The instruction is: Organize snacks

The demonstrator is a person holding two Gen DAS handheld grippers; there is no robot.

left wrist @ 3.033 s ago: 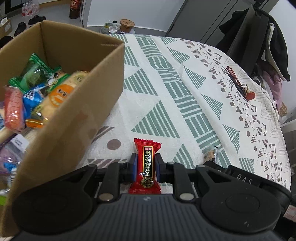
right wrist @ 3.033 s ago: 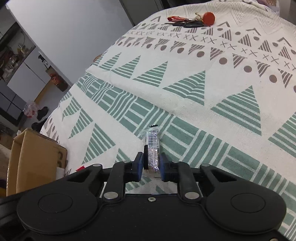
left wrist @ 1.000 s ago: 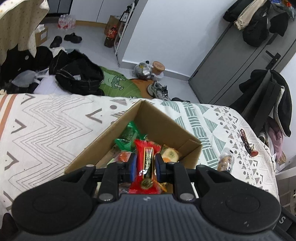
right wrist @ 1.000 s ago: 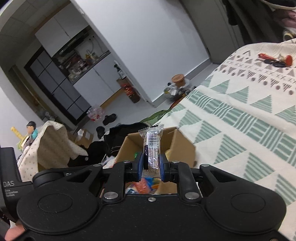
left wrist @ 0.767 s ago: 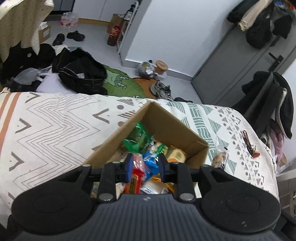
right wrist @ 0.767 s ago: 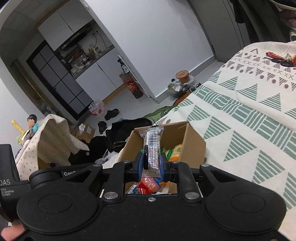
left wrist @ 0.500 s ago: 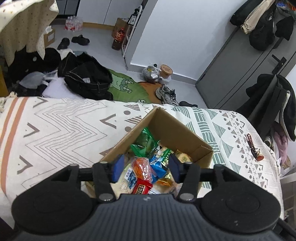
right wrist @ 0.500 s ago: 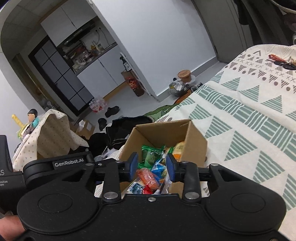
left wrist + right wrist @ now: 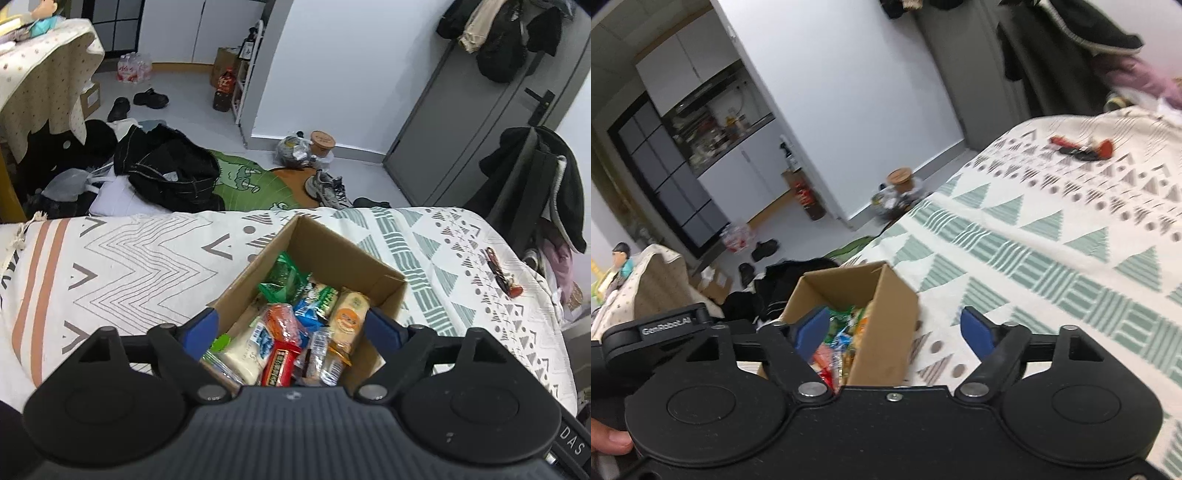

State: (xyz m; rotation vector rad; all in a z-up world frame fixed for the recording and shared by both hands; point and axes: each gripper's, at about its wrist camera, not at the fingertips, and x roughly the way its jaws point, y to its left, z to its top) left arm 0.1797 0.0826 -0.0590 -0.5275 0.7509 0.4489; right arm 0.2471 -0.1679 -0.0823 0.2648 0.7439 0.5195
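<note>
Both the left gripper (image 9: 291, 328) and right gripper (image 9: 895, 328) gape wide and empty above the box (image 9: 347, 254), so snacks (image 9: 284, 325) lie inside it.

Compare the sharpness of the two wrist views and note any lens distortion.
Left wrist view: sharp, snack labels in the cardboard box legible; fisheye bends the door frame. Right wrist view: motion-blurred, the patterned bedspread smeared, the box's snacks indistinct, only the right tool body crisp.
</note>
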